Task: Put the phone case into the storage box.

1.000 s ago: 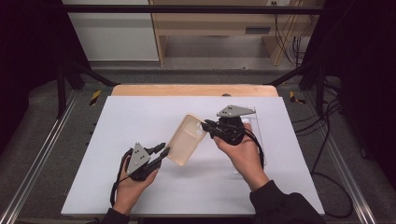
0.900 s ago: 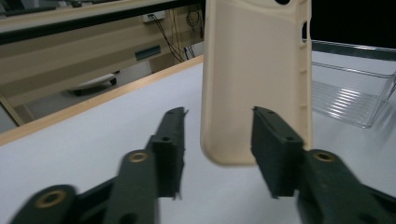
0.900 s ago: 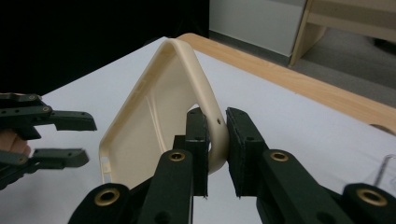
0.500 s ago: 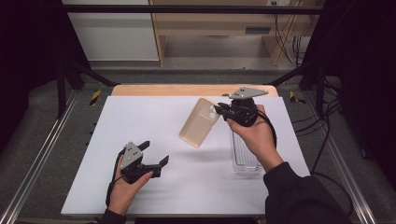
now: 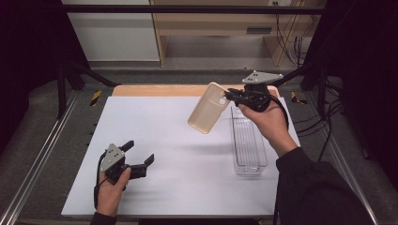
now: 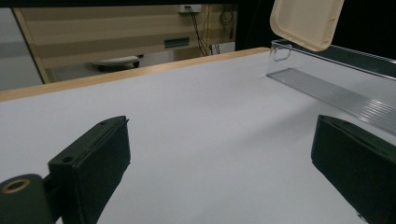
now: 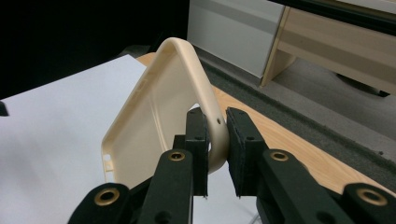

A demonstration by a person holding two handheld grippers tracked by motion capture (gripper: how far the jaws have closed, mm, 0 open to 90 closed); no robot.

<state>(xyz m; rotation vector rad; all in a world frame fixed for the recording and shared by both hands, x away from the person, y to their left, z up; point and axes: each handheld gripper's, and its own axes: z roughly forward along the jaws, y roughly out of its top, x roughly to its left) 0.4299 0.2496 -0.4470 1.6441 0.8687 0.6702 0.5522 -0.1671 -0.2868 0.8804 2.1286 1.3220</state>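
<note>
Holding the case (image 5: 209, 108) by one rim only, right gripper (image 5: 231, 97) clamped, mid-air over the table's (image 5: 187, 140) far right, just left of the tray (image 5: 248, 140) — could pivot or slip. Left gripper (image 5: 139, 157) spread wide, near-left corner.

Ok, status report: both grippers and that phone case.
Right gripper shut on beige plastic phone case, held in the air. Left gripper open, nothing in it, low over white table. Clear plastic tray sits beside the case.

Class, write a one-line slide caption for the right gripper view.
Right gripper clamps the rim of a beige phone case above the white table.
</note>
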